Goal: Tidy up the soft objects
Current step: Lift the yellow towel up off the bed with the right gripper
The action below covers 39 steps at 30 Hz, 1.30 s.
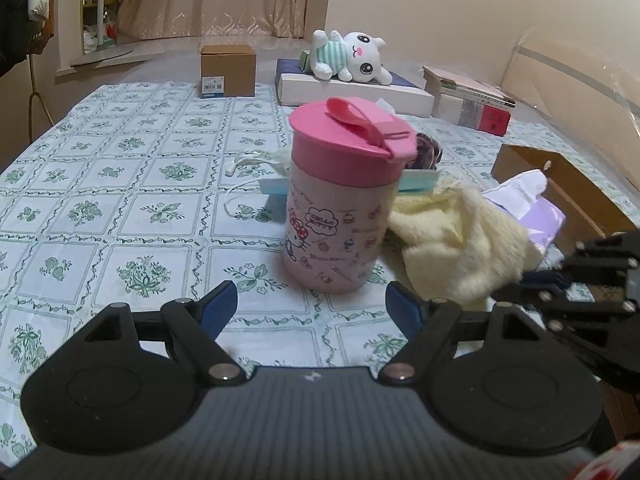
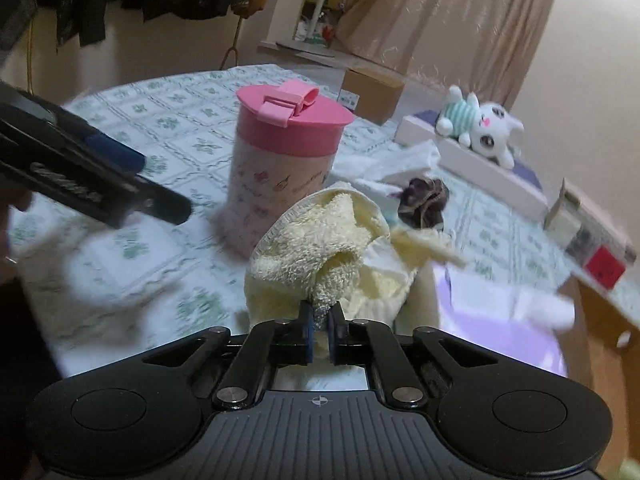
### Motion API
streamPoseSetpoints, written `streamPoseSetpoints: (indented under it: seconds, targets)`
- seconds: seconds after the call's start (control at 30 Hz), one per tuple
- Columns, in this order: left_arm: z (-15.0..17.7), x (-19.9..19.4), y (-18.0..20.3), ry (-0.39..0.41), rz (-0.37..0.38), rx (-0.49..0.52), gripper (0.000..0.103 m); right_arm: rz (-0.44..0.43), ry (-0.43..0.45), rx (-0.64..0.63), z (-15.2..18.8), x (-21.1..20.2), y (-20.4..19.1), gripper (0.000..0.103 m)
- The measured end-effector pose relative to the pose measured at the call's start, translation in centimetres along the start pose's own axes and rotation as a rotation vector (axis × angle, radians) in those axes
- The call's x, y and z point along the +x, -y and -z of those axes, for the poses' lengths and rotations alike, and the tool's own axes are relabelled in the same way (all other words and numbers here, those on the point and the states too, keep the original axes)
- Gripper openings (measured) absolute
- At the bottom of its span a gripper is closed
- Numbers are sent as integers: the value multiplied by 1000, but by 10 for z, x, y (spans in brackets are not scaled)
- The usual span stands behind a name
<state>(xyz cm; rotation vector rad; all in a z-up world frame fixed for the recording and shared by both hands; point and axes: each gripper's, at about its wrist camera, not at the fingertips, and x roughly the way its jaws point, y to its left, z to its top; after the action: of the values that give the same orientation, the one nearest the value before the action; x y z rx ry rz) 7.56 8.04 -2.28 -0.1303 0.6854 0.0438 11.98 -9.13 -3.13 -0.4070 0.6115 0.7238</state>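
A pale yellow towel (image 2: 320,236) is pinched in my right gripper (image 2: 320,316), which is shut on a fold of it and holds it bunched above the table. The towel also shows in the left wrist view (image 1: 452,236), to the right of a pink-lidded Hello Kitty cup (image 1: 340,200). My left gripper (image 1: 312,300) is open and empty, just in front of the cup; it shows at the left of the right wrist view (image 2: 120,176). A blue face mask (image 1: 416,182) and a dark scrunchie (image 2: 424,200) lie behind the towel. A white plush cat (image 1: 352,56) lies on a box at the back.
A green floral tablecloth (image 1: 120,200) covers the table. A lilac tissue pack (image 2: 500,320) lies beside a brown cardboard box (image 1: 560,184) at the right. A small carton (image 1: 228,70), a flat white box (image 1: 352,94) and books (image 1: 468,96) stand at the back.
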Motion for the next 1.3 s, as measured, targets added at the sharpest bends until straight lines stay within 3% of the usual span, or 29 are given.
streamPoseSetpoints:
  seconds: [0.37, 0.6, 0.77, 1.07, 1.23, 1.3]
  targets:
    - [10, -19, 13, 6, 27, 16, 79, -116, 13, 149, 19, -72, 8, 6]
    - [14, -25, 15, 3, 24, 16, 79, -13, 185, 238, 2, -110, 30, 6]
    - [16, -23, 15, -6, 29, 14, 79, 47, 167, 224, -7, -80, 30, 6]
    - [19, -8, -1, -38, 13, -10, 79, -41, -24, 130, 5, 22, 2, 6]
    - [19, -1, -7, -50, 8, -24, 79, -67, -29, 138, 8, 25, 10, 7]
    - [20, 1, -7, -50, 12, -27, 79, -83, -18, 181, 7, 16, 18, 18]
